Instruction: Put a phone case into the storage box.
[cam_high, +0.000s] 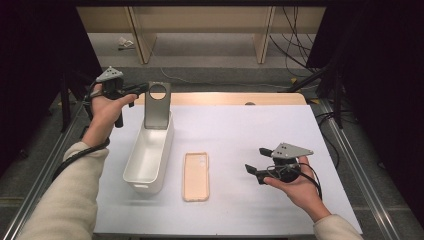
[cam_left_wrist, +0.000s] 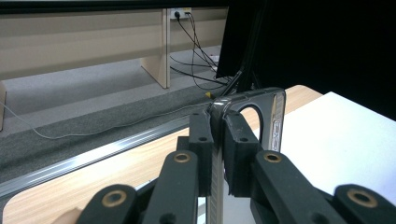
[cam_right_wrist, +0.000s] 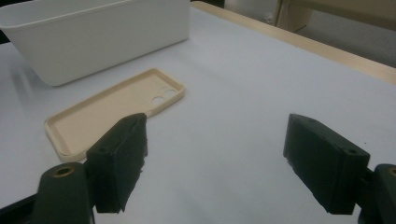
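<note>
My left gripper (cam_left_wrist: 215, 154) has its jaws pinched on the top edge of a grey case (cam_high: 157, 106), near the big round camera hole. In the high view that case stands upright in the upper-left middle of the frame, its lower end dipped into the far end of the white bin (cam_high: 148, 156). My right gripper (cam_right_wrist: 224, 163) stands wide open with nothing between the jaws, hovering low over the table (cam_high: 250, 135) at the right of the high view, near a beige case (cam_high: 196, 176) that lies flat, hollow side up, beside the bin.

I judge the step in hand to be lowering the grey case into the bin. To do it well, I should tilt its top toward the bin's near end so the case lies down along the trough instead of jamming on end, and only part my jaws once its weight rests on the floor of the bin.

The left gripper view shows the pinch itself: both pads (cam_left_wrist: 201, 144) squeezing the thin rim, with the corner arching above them. I think the grip sits slightly off the middle, though the angle is poor. The right gripper view shows the beige case's two small lens holes and raised lip. The high view shows that the two cases are well apart.
</note>
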